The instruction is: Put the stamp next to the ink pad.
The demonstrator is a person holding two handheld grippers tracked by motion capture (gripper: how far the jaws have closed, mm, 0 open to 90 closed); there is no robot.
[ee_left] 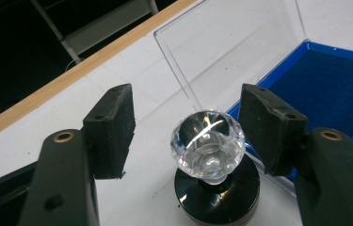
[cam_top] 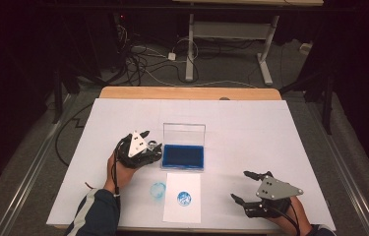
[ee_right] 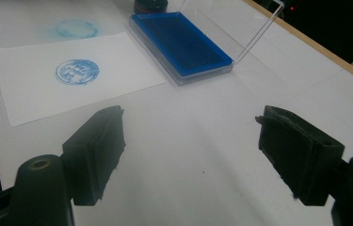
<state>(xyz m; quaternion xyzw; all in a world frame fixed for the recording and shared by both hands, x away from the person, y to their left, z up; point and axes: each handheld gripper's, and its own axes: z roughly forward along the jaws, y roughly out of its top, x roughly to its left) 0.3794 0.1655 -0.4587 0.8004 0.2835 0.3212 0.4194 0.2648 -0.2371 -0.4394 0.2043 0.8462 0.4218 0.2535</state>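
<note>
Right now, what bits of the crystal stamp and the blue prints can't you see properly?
- Stamp: its inked underside faces the table in the left gripper view; in the high view the left tongs cover most of it.
- Print on the paper: too small in the high view to read; still unreadable in the right gripper view.
- Stamp base: cut off by the top edge in the right gripper view.

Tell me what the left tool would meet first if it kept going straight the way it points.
Probably the crystal-topped stamp, standing between the left tool's open jaws; the clear lid of the ink pad is behind it.
</note>
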